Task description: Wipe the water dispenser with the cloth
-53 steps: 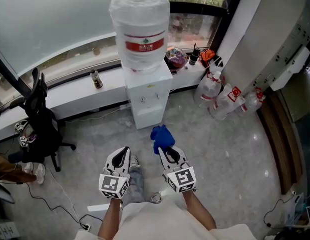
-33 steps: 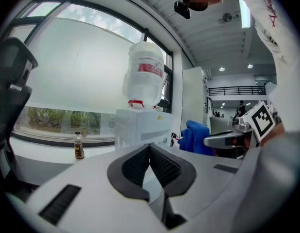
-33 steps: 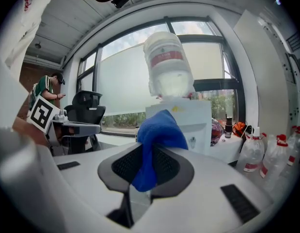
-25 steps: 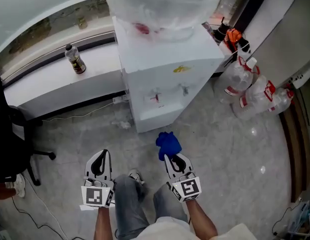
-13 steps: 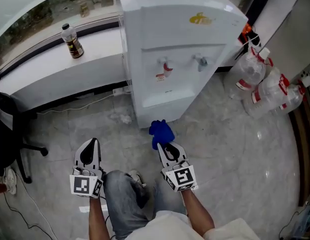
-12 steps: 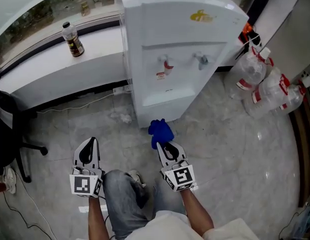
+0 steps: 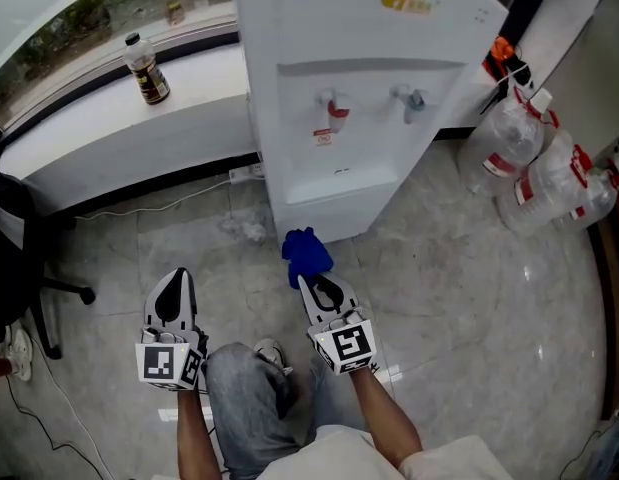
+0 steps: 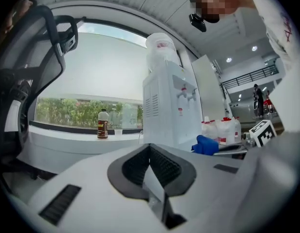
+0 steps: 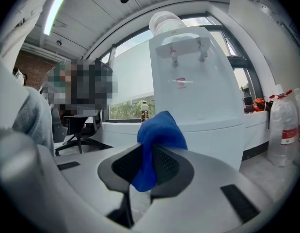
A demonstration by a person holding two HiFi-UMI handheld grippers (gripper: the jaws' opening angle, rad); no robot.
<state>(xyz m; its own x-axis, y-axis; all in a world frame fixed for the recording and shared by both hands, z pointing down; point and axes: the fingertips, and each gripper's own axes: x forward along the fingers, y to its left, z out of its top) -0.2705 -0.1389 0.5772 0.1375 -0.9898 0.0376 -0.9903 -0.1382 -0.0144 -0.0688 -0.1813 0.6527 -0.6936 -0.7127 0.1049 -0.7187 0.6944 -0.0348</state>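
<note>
Clamping cloth (image 7: 307, 252), right tongs (image 7: 311, 280) before water dispenser (image 7: 361, 108); dark-filled bottle (image 7: 149, 70) on sill (image 7: 84, 143)

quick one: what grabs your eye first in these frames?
The big white water dispenser fills the top centre of the head view. Just below its base, the bright blue cloth sticks out of the right gripper, whose jaws are clamped on it. The left gripper hangs beside it over the floor, shut and empty.

Glossy grey stone floor (image 7: 469, 298) — long white sill (image 7: 99, 143) under curved window (image 8: 91, 81), black office chair (image 7: 14, 233) at left
</note>
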